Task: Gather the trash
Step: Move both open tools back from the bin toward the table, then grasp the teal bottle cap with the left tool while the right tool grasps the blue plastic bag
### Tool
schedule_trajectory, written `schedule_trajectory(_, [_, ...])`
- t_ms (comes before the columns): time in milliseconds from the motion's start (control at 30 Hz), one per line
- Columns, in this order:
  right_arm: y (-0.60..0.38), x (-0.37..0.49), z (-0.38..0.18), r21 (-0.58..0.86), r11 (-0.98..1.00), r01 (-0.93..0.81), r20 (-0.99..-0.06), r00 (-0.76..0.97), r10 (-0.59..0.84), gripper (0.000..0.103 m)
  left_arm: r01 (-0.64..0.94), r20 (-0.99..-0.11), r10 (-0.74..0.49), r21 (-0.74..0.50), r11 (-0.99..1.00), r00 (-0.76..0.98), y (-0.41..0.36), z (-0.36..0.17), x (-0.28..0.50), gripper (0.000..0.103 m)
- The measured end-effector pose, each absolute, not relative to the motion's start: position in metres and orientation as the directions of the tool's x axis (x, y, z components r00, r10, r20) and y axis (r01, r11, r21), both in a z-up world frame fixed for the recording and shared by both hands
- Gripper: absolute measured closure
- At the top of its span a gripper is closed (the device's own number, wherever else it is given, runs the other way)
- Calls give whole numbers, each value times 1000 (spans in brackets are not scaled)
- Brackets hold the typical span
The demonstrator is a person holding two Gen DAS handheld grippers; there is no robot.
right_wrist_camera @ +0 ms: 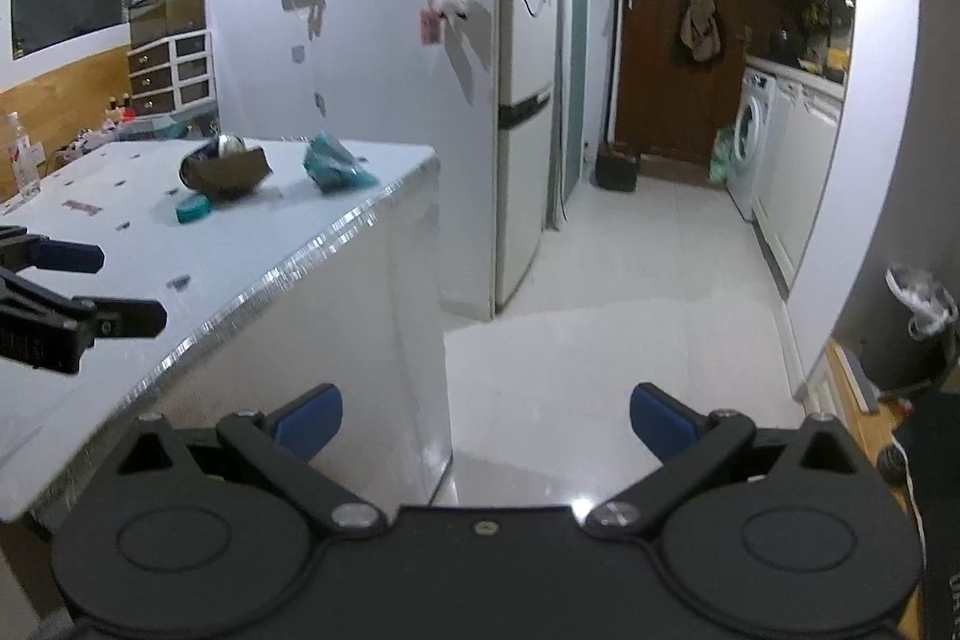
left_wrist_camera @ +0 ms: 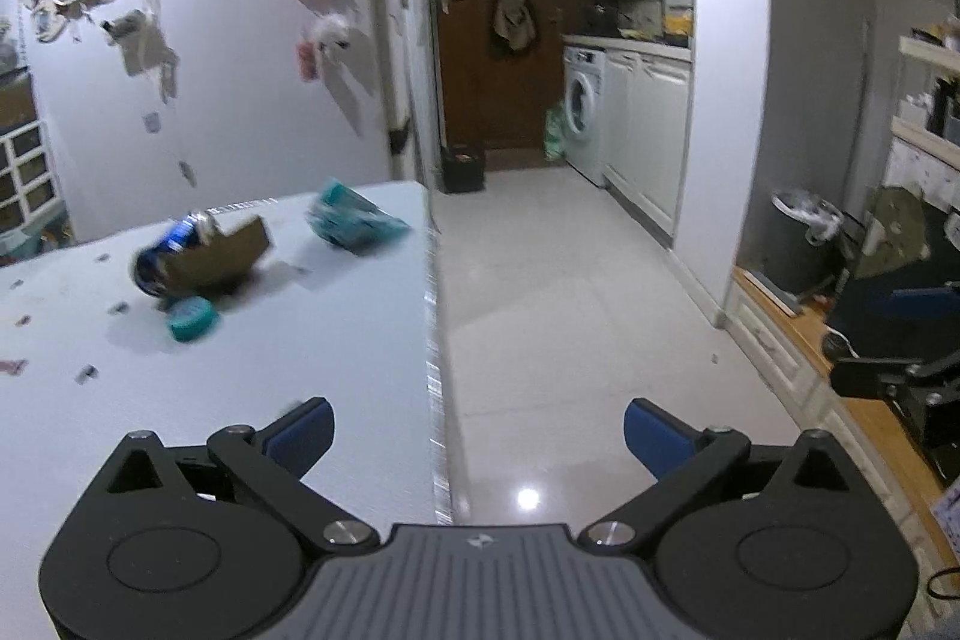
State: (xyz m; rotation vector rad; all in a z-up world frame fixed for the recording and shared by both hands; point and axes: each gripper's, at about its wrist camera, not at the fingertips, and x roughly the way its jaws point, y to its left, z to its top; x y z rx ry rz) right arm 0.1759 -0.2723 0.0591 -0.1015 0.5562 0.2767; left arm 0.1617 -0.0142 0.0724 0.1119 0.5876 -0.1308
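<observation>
Grippers, left (left_wrist_camera: 477, 436) and right (right_wrist_camera: 486, 421), are gaping wide, holding nothing. Only the right view is showing one bottle (right_wrist_camera: 21, 157); four trash pieces are lying on the table (left_wrist_camera: 300, 370).

Bench (left_wrist_camera: 240, 400): left of the open floor (left_wrist_camera: 570, 310).
On the bench, far end: can (left_wrist_camera: 157, 256) lying behind a cardboard piece (left_wrist_camera: 222, 256) — touching it.
Round lid (left_wrist_camera: 191, 319): just before the cardboard.
Crumpled wrapper (left_wrist_camera: 351, 220): right of the can, near the bench edge.
Bin (left_wrist_camera: 804, 244): on the floor — far right.
Washing machine (left_wrist_camera: 585, 112): behind, down the corridor.
</observation>
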Motion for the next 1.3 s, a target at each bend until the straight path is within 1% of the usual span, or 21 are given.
schedule_trajectory(367, [-213,225,84,-46,943,-329,-458,846,272,0,57,-479,-6,92,994,878,69,115,196,0])
schedule_trajectory(567, [-182,263,94,-40,934,-354,-423,853,305,0,6,-443,40,101,995,895,113,134,228,0])
schedule_trajectory(700, [-161,291,98,-37,928,-371,-394,859,327,0,-31,-432,65,83,996,900,138,140,257,0])
schedule_trajectory(867, [-140,326,96,-12,921,-389,-371,857,357,0,-64,-462,77,43,997,883,160,124,295,0])
schedule_trajectory(933, [-131,340,92,-4,918,-397,-363,856,369,0,-80,-491,80,20,997,867,169,110,312,0])
schedule_trajectory(1000, [-123,353,87,0,913,-409,-356,853,382,0,-97,-541,84,4,995,837,179,94,326,0])
schedule_trajectory(1167, [-98,389,75,-19,901,-433,-348,848,400,0,-106,-582,66,-34,994,811,196,61,348,0])
schedule_trajectory(1300, [-80,414,63,-52,881,-469,-352,835,424,0,-105,-599,62,-38,994,798,203,42,360,0])
